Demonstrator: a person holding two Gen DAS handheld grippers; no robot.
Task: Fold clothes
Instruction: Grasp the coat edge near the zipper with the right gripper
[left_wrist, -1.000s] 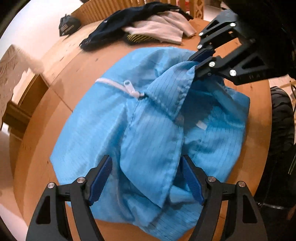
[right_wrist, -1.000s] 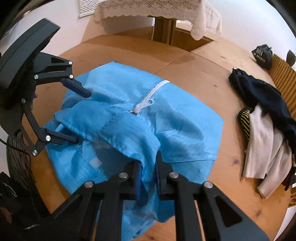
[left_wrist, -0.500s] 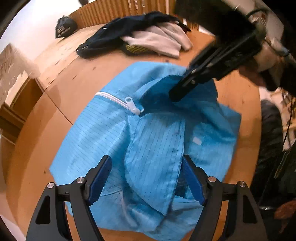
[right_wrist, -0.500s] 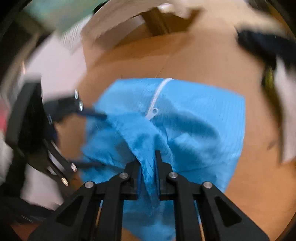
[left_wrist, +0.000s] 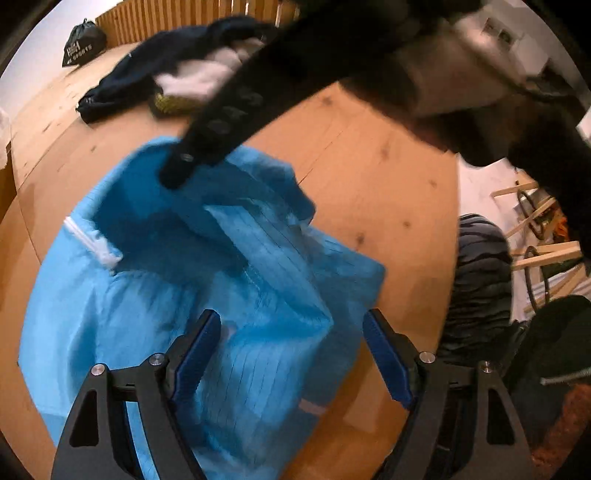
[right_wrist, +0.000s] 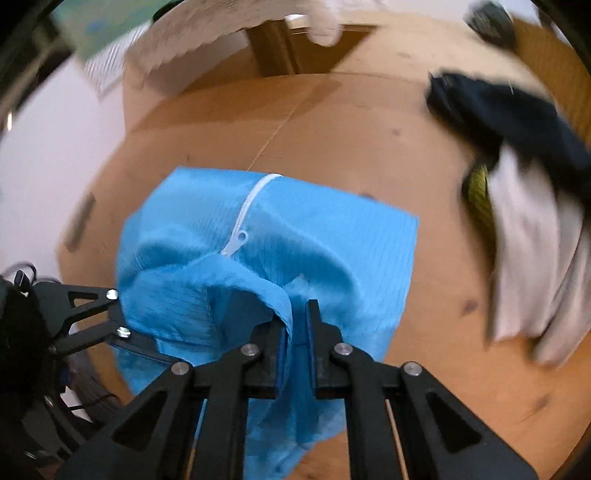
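A light blue zip-up garment (left_wrist: 207, 295) (right_wrist: 332, 251) lies bunched on the round wooden table (left_wrist: 369, 155), its white zipper (right_wrist: 255, 206) showing. My right gripper (right_wrist: 296, 325) is shut on a raised fold of the blue fabric and holds it above the table. In the left wrist view the right gripper (left_wrist: 173, 177) stretches blurred across the frame, with a flap hanging from it. My left gripper (left_wrist: 291, 354) is open just above the near part of the garment, nothing pinched between its blue pads (left_wrist: 197, 350).
A pile of dark navy, white and yellow clothes (left_wrist: 177, 77) (right_wrist: 517, 158) lies at the table's far side. A black bag (left_wrist: 83, 42) sits beyond it. A lace-covered table (right_wrist: 236, 33) stands past the far edge. A person's dark sleeve (left_wrist: 461, 74) crosses above.
My right gripper has lifted its fold of blue fabric higher and carried it across the garment toward the far side. The left gripper stays open and has shifted slightly.
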